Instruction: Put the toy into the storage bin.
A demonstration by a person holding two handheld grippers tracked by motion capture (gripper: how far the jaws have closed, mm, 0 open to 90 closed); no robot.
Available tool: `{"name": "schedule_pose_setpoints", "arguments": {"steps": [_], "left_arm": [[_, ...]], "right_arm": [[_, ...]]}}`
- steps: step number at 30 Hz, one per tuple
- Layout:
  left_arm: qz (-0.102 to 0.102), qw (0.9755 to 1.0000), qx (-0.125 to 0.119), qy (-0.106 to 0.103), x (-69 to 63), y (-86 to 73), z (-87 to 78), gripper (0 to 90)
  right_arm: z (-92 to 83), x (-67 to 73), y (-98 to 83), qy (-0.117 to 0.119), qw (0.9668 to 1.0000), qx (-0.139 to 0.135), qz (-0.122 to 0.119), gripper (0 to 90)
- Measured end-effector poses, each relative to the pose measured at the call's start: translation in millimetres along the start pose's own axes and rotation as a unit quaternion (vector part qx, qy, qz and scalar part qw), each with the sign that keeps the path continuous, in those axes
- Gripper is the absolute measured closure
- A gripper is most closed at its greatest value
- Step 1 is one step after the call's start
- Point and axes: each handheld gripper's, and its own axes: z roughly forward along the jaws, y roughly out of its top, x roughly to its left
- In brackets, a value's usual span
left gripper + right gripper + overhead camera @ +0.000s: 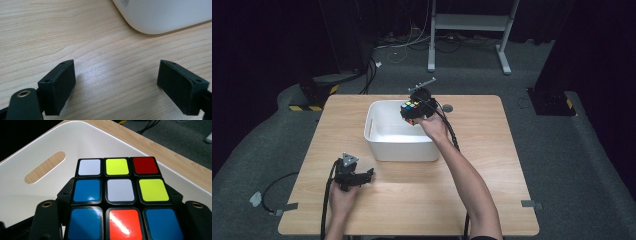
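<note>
Landmark: white bin, roughly centre of the wooden table.

Left gripper sits low on the table just in front of the bin's near-left corner. In the left gripper view its jaws stand wide apart with bare wood between them, nothing held, and the bin's rounded corner is just ahead. It looks parked: clear of the bin mouth, hand resting, so it doesn't block the other arm.

Right gripper is up over the bin's far-right rim, clamped on a puzzle cube. In the right gripper view the cube sits between the jaws, gripped on two opposite sides, top face of mixed white, yellow, red, blue and orange stickers up. Below it are the bin's white interior and a slot handle in the wall. The cube is held above the opening, not touching the bin, which probably means a drop-in is coming or it was just lifted out; can't tell which.
</note>
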Motion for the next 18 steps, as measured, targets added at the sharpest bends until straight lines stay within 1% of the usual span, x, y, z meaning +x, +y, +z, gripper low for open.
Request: {"name": "schedule_pose_setpoints", "arguments": {"steps": [8, 12, 13, 18], "left_arm": [[0.0, 1.0, 0.0, 0.0, 0.0, 0.0, 0.0, 15.4], [0.0, 1.0, 0.0, 0.0, 0.0, 0.0, 0.0, 15.4], [0.0, 1.0, 0.0, 0.0, 0.0, 0.0, 0.0, 15.4], [0.0, 1.0, 0.0, 0.0, 0.0, 0.0, 0.0, 15.4]], "right_arm": [[-2.9, 1.9, -4.1, 0.006, 1.0, -0.002, 0.001, 33.1], [-3.9, 1.7, -4.7, 0.003, 1.0, 0.001, 0.0, 33.1], [-4.7, 1.8, -4.7, 0.004, 1.0, 0.0, 0.002, 33.1], [-7.5, 3.5, -5.2, 0.005, 1.0, -0.001, -0.002, 33.1]]}}
